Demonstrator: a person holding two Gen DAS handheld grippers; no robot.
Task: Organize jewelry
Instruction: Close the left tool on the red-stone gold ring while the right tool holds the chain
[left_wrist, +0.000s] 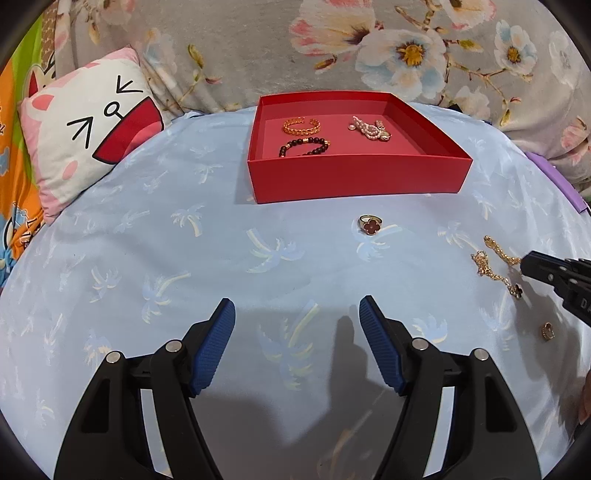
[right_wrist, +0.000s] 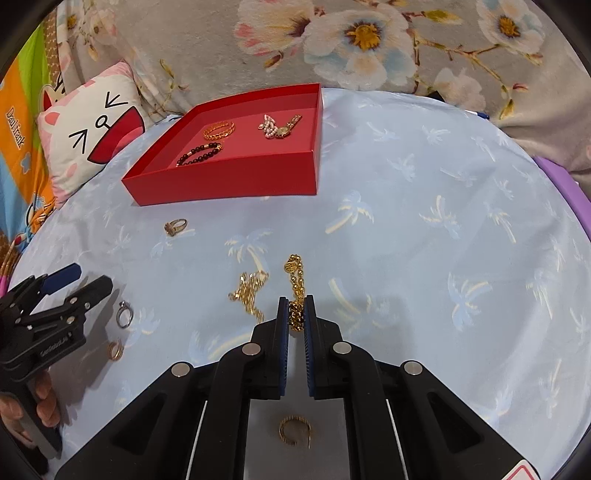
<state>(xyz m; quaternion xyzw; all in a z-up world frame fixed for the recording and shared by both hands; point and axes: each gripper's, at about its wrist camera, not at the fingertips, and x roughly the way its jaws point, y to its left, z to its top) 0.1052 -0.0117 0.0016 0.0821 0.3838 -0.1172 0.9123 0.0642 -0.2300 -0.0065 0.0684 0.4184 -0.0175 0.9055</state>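
Observation:
A red box (left_wrist: 354, 181) (right_wrist: 225, 181) on the blue cloth holds a gold chain bangle (left_wrist: 301, 126) (right_wrist: 219, 130), a dark bead bracelet (left_wrist: 304, 146) (right_wrist: 198, 154) and a pearl piece with a small watch (left_wrist: 370, 129) (right_wrist: 279, 125). My right gripper (right_wrist: 296, 303) (left_wrist: 526, 264) is shut on a gold beaded chain (right_wrist: 295, 280) (left_wrist: 500, 249). A thinner gold chain (right_wrist: 249, 291) (left_wrist: 493, 271) lies just left of it. A clover ring (left_wrist: 369, 224) (right_wrist: 176, 226) sits before the box. My left gripper (left_wrist: 297, 308) (right_wrist: 79, 280) hovers open over bare cloth.
A silver ring (right_wrist: 124, 314) and a gold ear cuff (right_wrist: 116, 349) (left_wrist: 546, 331) lie between the grippers. Another gold open ring (right_wrist: 294, 430) lies under my right gripper. A cat-face pillow (left_wrist: 85, 140) sits left of the box, a floral blanket (left_wrist: 369, 48) behind it.

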